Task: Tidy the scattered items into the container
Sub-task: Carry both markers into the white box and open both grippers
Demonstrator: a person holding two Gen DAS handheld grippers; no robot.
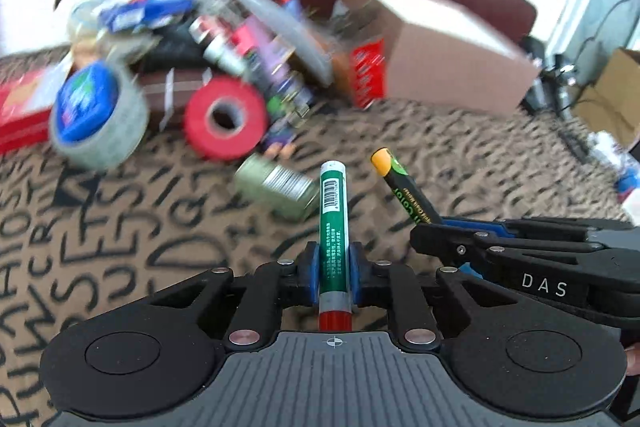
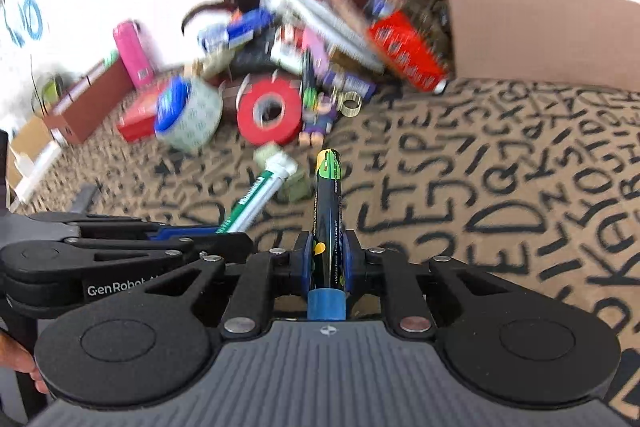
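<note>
Between the blue pads of the left gripper point(image 1: 335, 259) sits a green marker point(image 1: 334, 223), clamped at its lower half, its white-tipped end pointing forward and its red end back toward the gripper body. The jaws are closed tight against its barrel. Just to the right, the right gripper point(image 2: 328, 259) has its jaws closed the same way on a black marker point(image 2: 327, 223) with a green and yellow tip and a blue rear end. Both markers are lifted above the cloth point(image 2: 500, 187), a tan cover printed with black letters, and the two grippers sit side by side, close together, each visible in the other's camera.

Just ahead of the markers a small pale green tin point(image 1: 276, 187) lies on its side on the cloth. Beyond it is a heap of scattered things, blurred in both views: a red roll of tape point(image 2: 269, 113), a clear tape roll with a blue core point(image 2: 188, 115), a small toy figure point(image 2: 320, 119) and a flat red box point(image 1: 20, 115). More boxes and tubes are piled behind them, too smeared to name. At the right of the heap a cardboard box point(image 1: 448, 63) stands tilted with its open side facing the pile, some of the clutter spilling from its mouth. A pink bottle point(image 2: 134, 53) stands at the far left in the right wrist view.
</note>
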